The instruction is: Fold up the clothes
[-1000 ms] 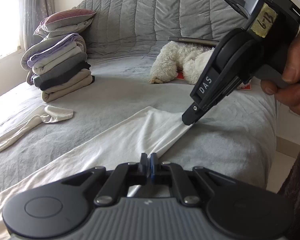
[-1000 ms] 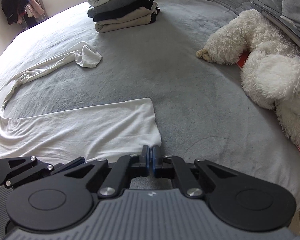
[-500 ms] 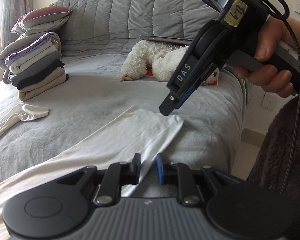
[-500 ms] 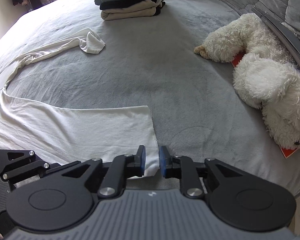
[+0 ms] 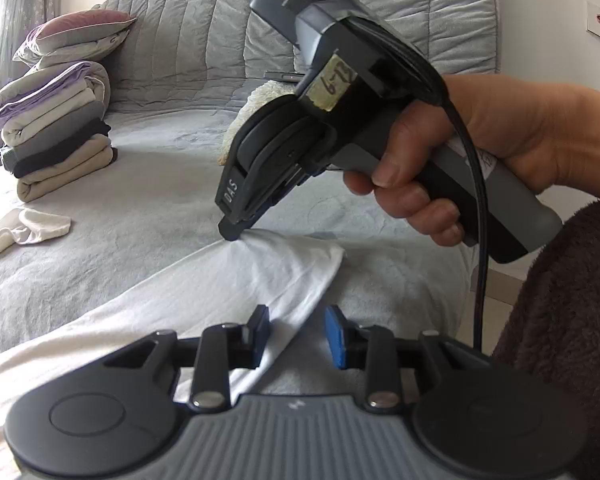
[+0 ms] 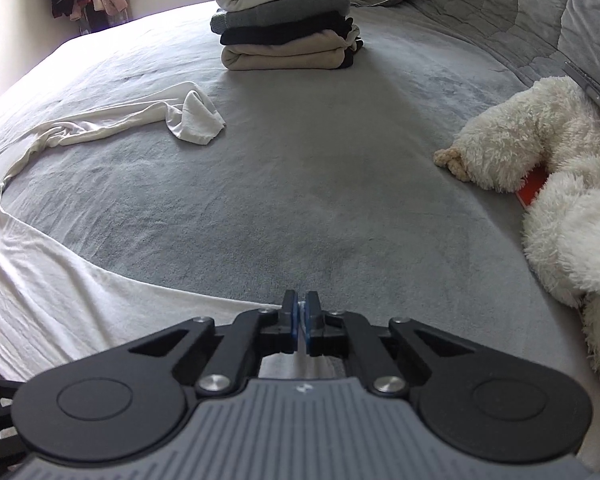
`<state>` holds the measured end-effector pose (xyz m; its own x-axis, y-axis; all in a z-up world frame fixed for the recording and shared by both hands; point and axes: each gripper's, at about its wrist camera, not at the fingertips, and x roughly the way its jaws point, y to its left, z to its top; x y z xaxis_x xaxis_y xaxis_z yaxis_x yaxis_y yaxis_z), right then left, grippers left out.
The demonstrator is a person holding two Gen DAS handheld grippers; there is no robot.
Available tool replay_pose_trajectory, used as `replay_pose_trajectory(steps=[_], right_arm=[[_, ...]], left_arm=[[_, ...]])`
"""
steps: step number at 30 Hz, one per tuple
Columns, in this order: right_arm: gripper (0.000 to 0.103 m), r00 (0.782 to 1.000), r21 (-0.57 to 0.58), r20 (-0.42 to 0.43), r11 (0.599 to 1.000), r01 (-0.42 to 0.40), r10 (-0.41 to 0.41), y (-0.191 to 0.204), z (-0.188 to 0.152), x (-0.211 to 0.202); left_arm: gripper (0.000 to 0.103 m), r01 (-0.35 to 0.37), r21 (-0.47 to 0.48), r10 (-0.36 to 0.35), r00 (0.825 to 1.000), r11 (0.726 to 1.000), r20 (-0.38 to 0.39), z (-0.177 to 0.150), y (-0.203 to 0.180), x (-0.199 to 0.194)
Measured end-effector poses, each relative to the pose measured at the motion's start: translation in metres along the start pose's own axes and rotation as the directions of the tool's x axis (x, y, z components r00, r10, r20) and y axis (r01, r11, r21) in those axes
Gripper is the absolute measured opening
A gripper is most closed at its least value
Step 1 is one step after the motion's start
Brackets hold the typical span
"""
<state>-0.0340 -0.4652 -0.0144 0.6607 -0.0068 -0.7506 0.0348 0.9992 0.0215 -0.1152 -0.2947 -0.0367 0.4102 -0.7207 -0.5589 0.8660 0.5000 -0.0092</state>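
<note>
The white garment (image 6: 60, 300) is thin, smooth, matt cloth on a bed (image 6: 300, 200) of grey napped fabric. The dog (image 6: 540, 152) looks curly and fluffy. The gripper bodies are matt black plastic.

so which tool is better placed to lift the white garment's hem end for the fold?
Right. The right tool is shut on the white garment at its hem edge. The left tool is opening; the hem corner lies between its pads, ungripped.

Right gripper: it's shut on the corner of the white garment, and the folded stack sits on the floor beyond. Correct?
Not quite. The stack sits on the grey bed, not the floor, as the right wrist view shows. The rest holds: the right gripper is shut on the corner of the white garment.
</note>
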Motion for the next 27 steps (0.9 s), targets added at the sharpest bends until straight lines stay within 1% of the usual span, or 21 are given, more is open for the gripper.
replay_pose_trajectory(steps=[1, 5, 6, 7, 8, 10, 11, 13, 14, 15, 17, 22, 27], right_arm=[[0.001, 0.999, -0.004, 0.02, 0.999, 0.047, -0.046, 0.001, -0.001, -0.005], [0.001, 0.997, 0.008, 0.0, 0.997, 0.072, -0.072, -0.005, 0.0, 0.0], [0.002, 0.997, 0.003, -0.017, 0.997, 0.072, -0.072, -0.005, -0.002, 0.006], [0.002, 0.997, -0.016, -0.014, 0.997, 0.076, -0.077, -0.003, -0.003, 0.008], [0.004, 0.997, -0.027, -0.012, 0.996, 0.08, -0.08, -0.002, -0.003, 0.007], [0.009, 0.997, -0.008, -0.018, 0.997, 0.074, -0.074, -0.002, 0.0, 0.005], [0.014, 0.997, 0.006, -0.02, 0.998, 0.069, -0.069, -0.002, 0.001, 0.004], [0.015, 0.997, 0.009, -0.024, 0.998, 0.068, -0.068, 0.001, 0.004, 0.003], [0.019, 0.997, 0.006, -0.023, 0.998, 0.068, -0.068, 0.003, 0.005, 0.002], [0.029, 0.997, 0.0, -0.018, 0.998, 0.071, -0.071, 0.006, 0.007, 0.0], [0.047, 0.997, -0.011, 0.001, 0.997, 0.074, -0.074, 0.013, 0.009, -0.004], [0.047, 0.998, -0.065, 0.013, 0.996, 0.054, -0.053, 0.04, 0.019, -0.01], [0.047, 0.999, -0.126, 0.024, 0.991, 0.034, -0.031, 0.078, 0.03, -0.012]], left_arm=[[0.032, 0.007, -0.002, -0.007, 1.0, 1.0, 0.0, -0.001, 0.001, 0.0], [0.033, 0.021, -0.026, -0.021, 1.0, 0.999, 0.004, -0.003, 0.005, 0.004], [0.033, 0.023, -0.033, -0.023, 1.0, 0.999, 0.006, -0.004, 0.005, 0.005], [0.033, 0.024, -0.037, -0.024, 1.0, 0.999, 0.007, -0.004, 0.006, 0.004], [0.034, 0.027, -0.04, -0.026, 1.0, 0.999, 0.006, -0.003, 0.007, 0.002], [0.037, 0.031, -0.047, -0.031, 1.0, 0.998, 0.004, -0.002, 0.009, -0.002], [0.04, 0.032, -0.051, -0.032, 0.999, 0.998, 0.002, -0.001, 0.011, -0.005], [0.043, 0.03, -0.057, -0.03, 1.0, 0.998, 0.002, 0.0, 0.016, -0.012], [0.046, 0.019, -0.056, -0.019, 1.0, 0.998, 0.005, 0.001, 0.018, -0.016], [0.05, 0.002, -0.055, -0.002, 1.0, 0.998, 0.009, 0.001, 0.021, -0.021], [0.056, -0.047, -0.045, 0.048, 0.999, 0.998, 0.017, 0.0, 0.029, -0.031], [0.058, -0.157, -0.047, 0.158, 0.987, 0.986, 0.01, -0.001, 0.052, -0.054], [0.059, -0.238, -0.114, 0.24, 0.971, 0.965, 0.009, -0.003, 0.087, -0.083]])
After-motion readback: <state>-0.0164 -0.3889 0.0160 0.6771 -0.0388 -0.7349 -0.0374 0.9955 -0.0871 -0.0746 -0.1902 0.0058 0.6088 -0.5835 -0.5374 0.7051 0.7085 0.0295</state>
